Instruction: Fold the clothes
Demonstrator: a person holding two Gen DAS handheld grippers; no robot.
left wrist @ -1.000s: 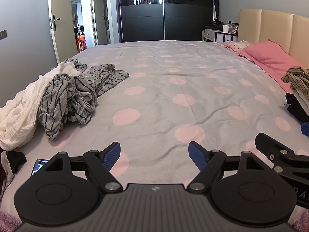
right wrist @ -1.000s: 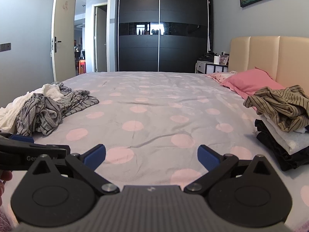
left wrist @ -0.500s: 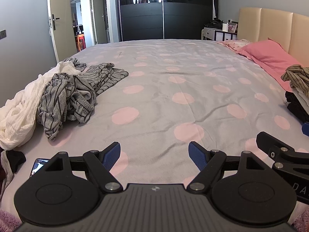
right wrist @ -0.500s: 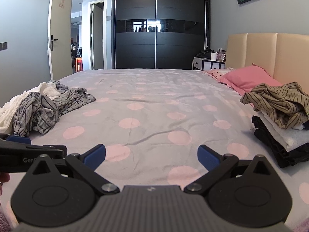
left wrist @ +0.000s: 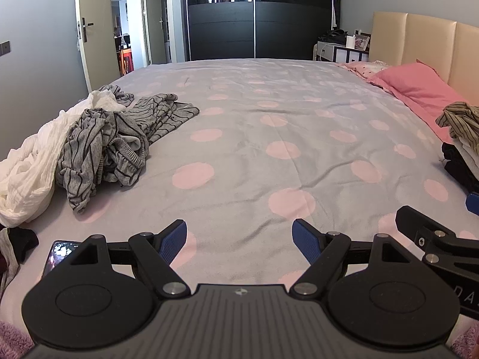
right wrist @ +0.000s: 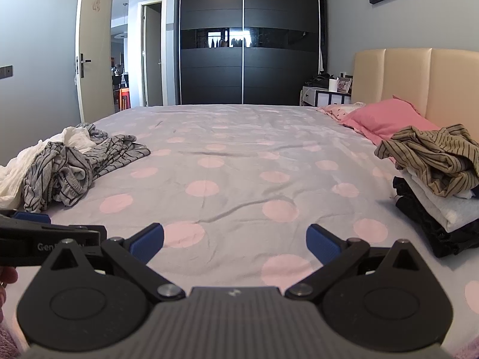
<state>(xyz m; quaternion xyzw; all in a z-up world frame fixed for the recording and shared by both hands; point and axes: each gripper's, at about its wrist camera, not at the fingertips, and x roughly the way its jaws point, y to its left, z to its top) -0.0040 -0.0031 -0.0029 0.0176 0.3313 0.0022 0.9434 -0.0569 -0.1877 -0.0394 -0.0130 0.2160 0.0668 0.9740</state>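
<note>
A heap of unfolded clothes lies at the bed's left side: a grey striped garment (left wrist: 101, 146) (right wrist: 66, 170) against a crumpled white one (left wrist: 30, 161) (right wrist: 74, 136). At the right side stands a stack of folded clothes (right wrist: 443, 209) topped by a crumpled olive striped shirt (right wrist: 434, 155) (left wrist: 461, 122). My left gripper (left wrist: 239, 240) hovers open over the near edge of the bed, holding nothing. My right gripper (right wrist: 235, 242) is open too, beside it and just as empty. Each gripper shows at the edge of the other's view.
The bed (left wrist: 269, 125) has a grey cover with pink dots. A phone (left wrist: 58, 254) lies at the near left corner. Pink pillows (right wrist: 386, 118) rest against the beige headboard. A dark wardrobe (right wrist: 248, 45) and an open door (right wrist: 92, 48) stand beyond.
Both views have shifted slightly; the right wrist view now sits a little lower and nearer the bed. The clothes have not moved and both grippers stay open.
</note>
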